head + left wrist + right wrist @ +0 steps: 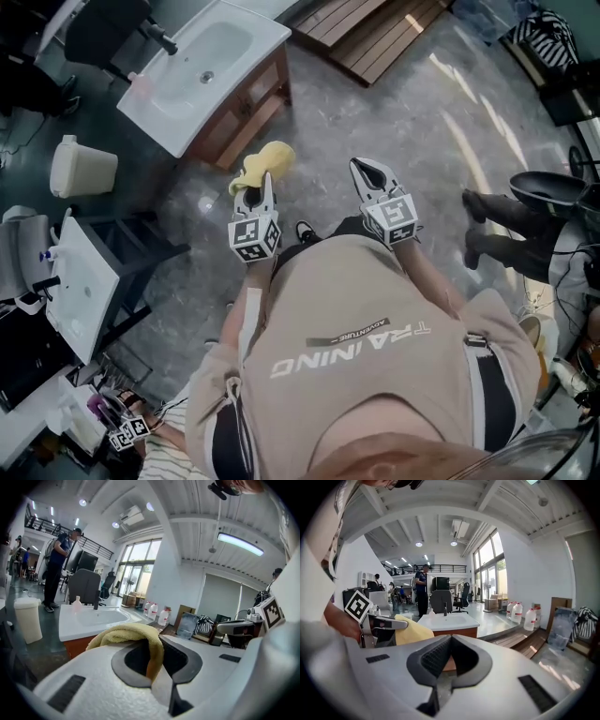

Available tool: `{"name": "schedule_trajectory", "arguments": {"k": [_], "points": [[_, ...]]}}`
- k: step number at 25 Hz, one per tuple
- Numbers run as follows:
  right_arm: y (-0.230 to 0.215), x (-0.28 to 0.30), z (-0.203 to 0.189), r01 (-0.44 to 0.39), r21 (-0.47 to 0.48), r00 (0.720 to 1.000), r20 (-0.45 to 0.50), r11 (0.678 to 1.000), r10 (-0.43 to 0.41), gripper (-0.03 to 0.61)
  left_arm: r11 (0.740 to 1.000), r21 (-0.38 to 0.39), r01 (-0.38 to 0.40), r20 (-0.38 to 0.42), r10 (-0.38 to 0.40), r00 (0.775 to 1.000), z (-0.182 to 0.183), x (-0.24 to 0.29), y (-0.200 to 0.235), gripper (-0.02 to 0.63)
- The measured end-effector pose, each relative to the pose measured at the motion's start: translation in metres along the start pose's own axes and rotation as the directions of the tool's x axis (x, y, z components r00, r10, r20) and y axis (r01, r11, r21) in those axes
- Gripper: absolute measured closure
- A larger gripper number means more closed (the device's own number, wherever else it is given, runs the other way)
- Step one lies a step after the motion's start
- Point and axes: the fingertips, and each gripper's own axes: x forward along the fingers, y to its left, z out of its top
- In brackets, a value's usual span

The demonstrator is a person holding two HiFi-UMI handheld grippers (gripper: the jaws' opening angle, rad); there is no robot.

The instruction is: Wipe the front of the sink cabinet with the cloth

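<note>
The sink cabinet (246, 105) stands ahead on the left, a wooden base under a white basin (165, 101). My left gripper (255, 191) is shut on a yellow cloth (265, 159), held in the air short of the cabinet front. In the left gripper view the cloth (126, 634) drapes over and between the jaws of the left gripper (154, 660), with the basin (93, 618) beyond. My right gripper (372, 178) is shut and holds nothing. In its own view the right gripper (446, 658) points at the cabinet (452, 622), with the cloth (410, 631) to its left.
A second white sink (82, 281) stands at the left and a cream bin (81, 167) beside it. A wooden platform (375, 28) lies beyond the cabinet. A person's legs (506, 234) are at the right. Water bottles (520, 611) stand by the window, and a person (57, 559) stands far back.
</note>
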Motion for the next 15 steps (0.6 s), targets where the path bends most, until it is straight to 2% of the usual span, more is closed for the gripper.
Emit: {"name": "schedule_trajectory", "arguments": {"k": [4,10,15], "points": [[-0.008,0.02,0.009,-0.001,-0.028,1.0,-0.018,1.0,0.001,0.566,1.0,-0.007,0.005,0.004,-0.005,1.0,0.015,0.016,0.013,0.574],[-0.035,0.065,0.02,-0.049,-0.047,0.999,-0.019,0.998,0.048,0.566,1.0,0.017,0.012,-0.008,-0.012,1.0,0.035,0.064,0.021,0.574],[-0.073,0.117,0.028,-0.098,-0.026,0.995,-0.004,0.995,0.098,0.566,0.999,0.02,-0.044,-0.008,0.044,0.999,0.058,0.114,0.037,0.574]]}}
